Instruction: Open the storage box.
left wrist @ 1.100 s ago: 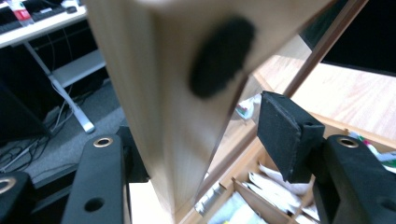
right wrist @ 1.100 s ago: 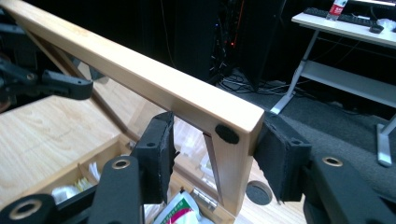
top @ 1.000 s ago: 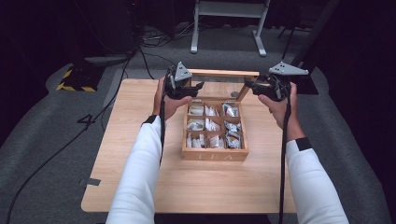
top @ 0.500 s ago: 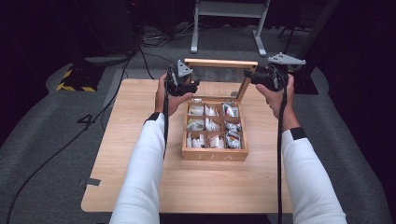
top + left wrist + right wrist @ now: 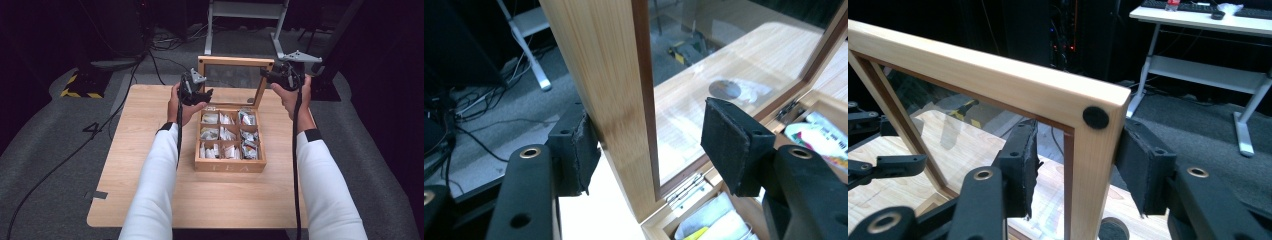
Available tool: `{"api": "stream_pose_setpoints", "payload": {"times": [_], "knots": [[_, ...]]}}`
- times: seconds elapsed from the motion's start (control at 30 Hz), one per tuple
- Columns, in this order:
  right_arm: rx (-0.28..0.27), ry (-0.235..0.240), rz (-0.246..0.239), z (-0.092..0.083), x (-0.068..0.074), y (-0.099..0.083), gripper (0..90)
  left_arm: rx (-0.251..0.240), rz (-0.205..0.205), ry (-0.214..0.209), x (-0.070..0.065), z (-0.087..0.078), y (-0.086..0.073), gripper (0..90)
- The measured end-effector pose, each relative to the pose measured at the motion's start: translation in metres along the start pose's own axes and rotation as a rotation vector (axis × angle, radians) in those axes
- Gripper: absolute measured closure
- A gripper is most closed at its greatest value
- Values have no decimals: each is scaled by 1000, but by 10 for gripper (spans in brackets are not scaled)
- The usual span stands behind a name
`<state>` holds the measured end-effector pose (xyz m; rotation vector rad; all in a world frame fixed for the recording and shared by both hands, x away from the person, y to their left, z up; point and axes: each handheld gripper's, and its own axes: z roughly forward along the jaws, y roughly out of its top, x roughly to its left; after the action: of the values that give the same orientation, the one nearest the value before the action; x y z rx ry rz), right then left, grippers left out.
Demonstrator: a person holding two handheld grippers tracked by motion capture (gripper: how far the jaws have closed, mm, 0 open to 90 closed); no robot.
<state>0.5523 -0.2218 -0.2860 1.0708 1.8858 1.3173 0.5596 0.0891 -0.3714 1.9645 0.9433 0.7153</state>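
Wood all over: your tea box (image 5: 230,162) sits in the middle of the table (image 5: 140,150), its glass lid (image 5: 235,80) standing up at the far side. Your left gripper (image 5: 649,145) has its jaws wide apart around the lid's left edge (one pad (image 5: 579,150) touches the wood). Your right gripper (image 5: 1080,170) squeezes the lid's right top corner. Tea bags (image 5: 225,134) fill the little boxes inside.

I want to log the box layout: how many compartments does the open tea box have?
9 in the tea box: three rows of three, far row under the raised lid, middle row, near row. All hold tea bags.
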Motion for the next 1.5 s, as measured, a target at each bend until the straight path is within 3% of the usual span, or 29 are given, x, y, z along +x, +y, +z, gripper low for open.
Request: {"api": "stream_pose_setpoints", "payload": {"times": [0.07, 0.17, 0.3, 0.6, 0.77, 1.1, 1.3, 1.37, 1.43, 1.5], "knots": [[14, -19, 2, 3, -1, -2, 570, 36, 5, 1, 0, 4, -2, 411], [15, -3, 15, 7, -2, -5, 572, 45, -2, -2, -2, 9, -7, 395], [43, -23, 7, 12, -2, -10, 583, 114, 16, 15, -5, 19, -15, 393], [66, -64, -5, 19, 1, -13, 577, 140, 10, 29, -8, 28, -22, 373], [77, -82, -4, 26, 1, -17, 573, 211, 13, 11, -9, 38, -34, 373], [114, -112, 6, 39, -1, -28, 583, 257, -6, -33, -9, 42, -54, 363], [133, -104, 22, 44, -4, -38, 593, 264, -17, -62, -10, 34, -72, 357], [129, -70, 34, 47, -4, -42, 603, 243, -36, -83, -9, 28, -76, 352], [137, -67, 24, 50, -2, -46, 594, 234, -39, -56, -13, 25, -76, 347], [140, -58, 31, 52, -1, -51, 596, 237, -18, -44, -18, 23, -75, 417]]}}
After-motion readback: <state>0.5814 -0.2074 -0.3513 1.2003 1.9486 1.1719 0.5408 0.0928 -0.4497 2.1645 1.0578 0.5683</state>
